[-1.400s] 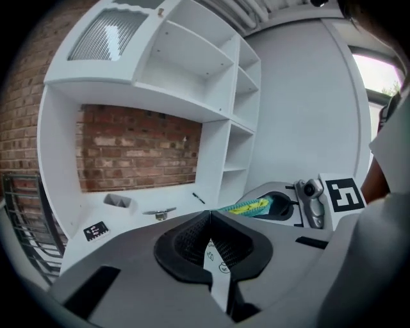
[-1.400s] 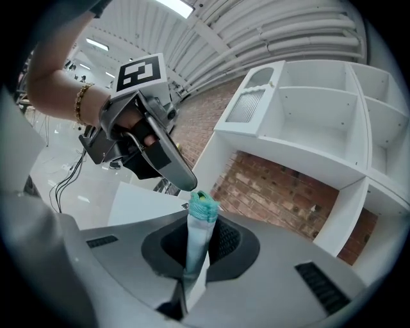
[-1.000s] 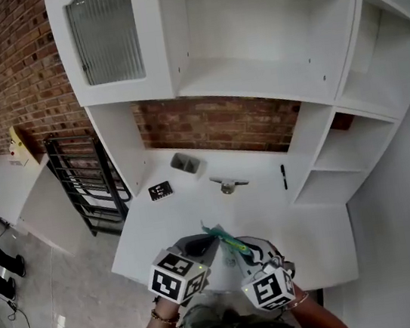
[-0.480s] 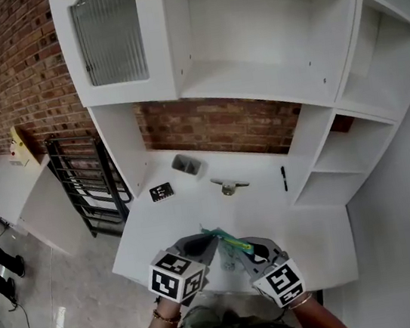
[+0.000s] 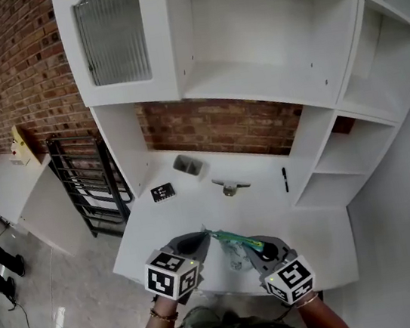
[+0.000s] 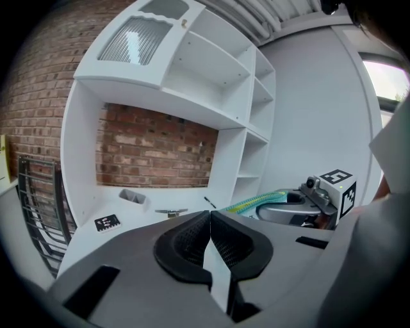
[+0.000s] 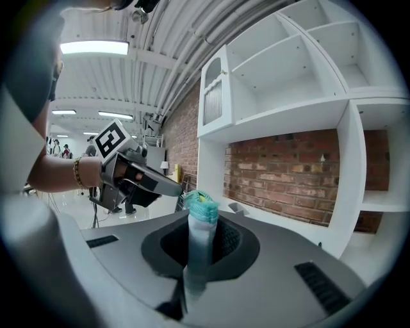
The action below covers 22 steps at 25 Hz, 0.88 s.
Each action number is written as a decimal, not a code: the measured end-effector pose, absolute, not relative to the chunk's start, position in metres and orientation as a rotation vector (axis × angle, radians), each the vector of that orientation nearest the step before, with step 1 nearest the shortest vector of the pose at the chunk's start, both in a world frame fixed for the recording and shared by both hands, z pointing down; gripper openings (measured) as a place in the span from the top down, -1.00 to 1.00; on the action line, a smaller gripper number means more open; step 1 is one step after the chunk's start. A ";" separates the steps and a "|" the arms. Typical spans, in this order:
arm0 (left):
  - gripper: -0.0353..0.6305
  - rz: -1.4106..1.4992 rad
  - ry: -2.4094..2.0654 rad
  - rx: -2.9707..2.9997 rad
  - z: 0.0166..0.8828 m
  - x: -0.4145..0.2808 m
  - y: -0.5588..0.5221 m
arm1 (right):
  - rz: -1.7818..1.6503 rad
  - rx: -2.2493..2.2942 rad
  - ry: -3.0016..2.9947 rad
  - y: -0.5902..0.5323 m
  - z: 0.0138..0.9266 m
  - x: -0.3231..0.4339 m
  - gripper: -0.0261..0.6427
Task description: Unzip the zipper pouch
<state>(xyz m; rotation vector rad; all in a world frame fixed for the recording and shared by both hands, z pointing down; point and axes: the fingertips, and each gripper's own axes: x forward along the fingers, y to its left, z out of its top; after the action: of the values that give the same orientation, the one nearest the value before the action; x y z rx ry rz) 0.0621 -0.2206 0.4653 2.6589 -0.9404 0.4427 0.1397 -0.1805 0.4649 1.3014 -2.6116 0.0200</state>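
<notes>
The zipper pouch [image 5: 236,255] hangs in the air just above the near edge of the white table [image 5: 288,212], stretched between the two tools. Its teal and yellow zipper strip [image 5: 235,237] runs as a taut line from the left tool [image 5: 206,236] across to the right tool [image 5: 258,247], and the clear body of the pouch sags below it.

In the left gripper view, the left tool [image 6: 209,215] has its jaws pressed together on a thin pale strip of the pouch, and the zipper strip [image 6: 256,202] leads away toward the right tool [image 6: 282,206]. In the right gripper view, the right tool [image 7: 203,221] is clamped on the bunched teal end of the pouch [image 7: 202,204], with the left tool's tip [image 7: 172,188] close beside it. Both tools point only slightly downward.

Farther back on the table lie a black marker card [image 5: 161,193], a small grey tray [image 5: 188,165], a metal object [image 5: 229,187] and a black pen [image 5: 285,178], all well apart from the pouch. White shelves [image 5: 268,73] rise behind, against a brick wall [image 5: 215,127].
</notes>
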 end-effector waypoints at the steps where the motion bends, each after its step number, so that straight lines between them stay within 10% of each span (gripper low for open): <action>1: 0.88 0.449 -0.950 2.660 0.465 0.060 -0.221 | 0.015 1.303 -2.606 -0.181 0.465 0.142 0.90; 22: 0.88 0.417 -0.982 2.636 0.469 0.045 -0.223 | 0.026 1.337 -2.586 -0.182 0.467 0.157 0.90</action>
<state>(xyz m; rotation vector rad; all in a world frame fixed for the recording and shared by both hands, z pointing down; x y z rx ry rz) 0.0454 -0.2229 0.4690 2.6363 -0.9823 0.4174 0.1568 -0.1818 0.4666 1.3370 -2.5857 0.0256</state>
